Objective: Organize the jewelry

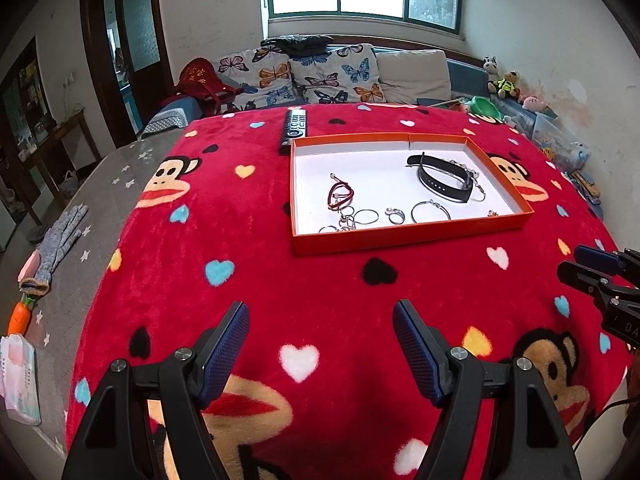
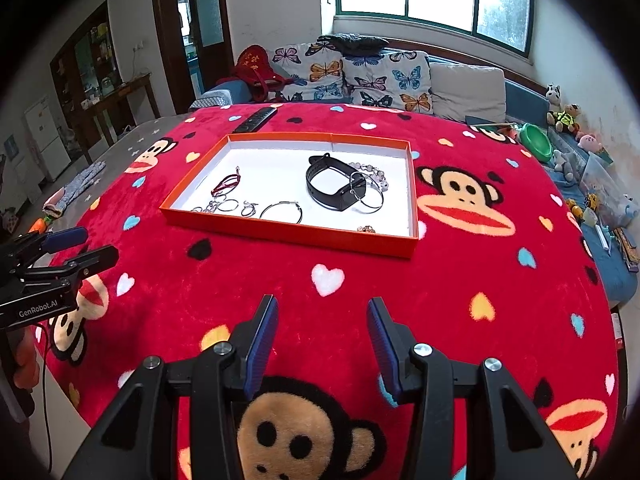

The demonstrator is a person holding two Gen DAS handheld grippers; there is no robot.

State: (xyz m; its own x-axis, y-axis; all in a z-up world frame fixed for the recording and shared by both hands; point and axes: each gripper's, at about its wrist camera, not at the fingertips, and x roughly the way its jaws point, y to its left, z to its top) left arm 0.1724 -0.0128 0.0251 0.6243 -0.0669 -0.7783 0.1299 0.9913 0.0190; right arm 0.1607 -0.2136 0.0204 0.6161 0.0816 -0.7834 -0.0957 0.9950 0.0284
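Left wrist view: the left gripper (image 1: 321, 322) hangs over the red blanket (image 1: 248, 264), jaws spread and empty; the right gripper (image 2: 323, 318) likewise, spread less wide. Jewelry lies in the orange tray (image 1: 400, 240) farther off: a black watch (image 1: 442, 182), a red bracelet (image 1: 340, 195), thin silver rings (image 1: 366, 216). Tangled rings could drag neighbours out, and thin wire may slip from the pads.

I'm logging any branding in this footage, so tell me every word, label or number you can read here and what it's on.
"GenRobot.AI": white print on the black body of the left claw, seen from the right wrist view.
"DA": cut-off letters on the right claw at the picture's edge.
Gold characters on the red cloth bag: too blurred.
Black remote control buttons: too small.
White tissue pack print: unreadable.
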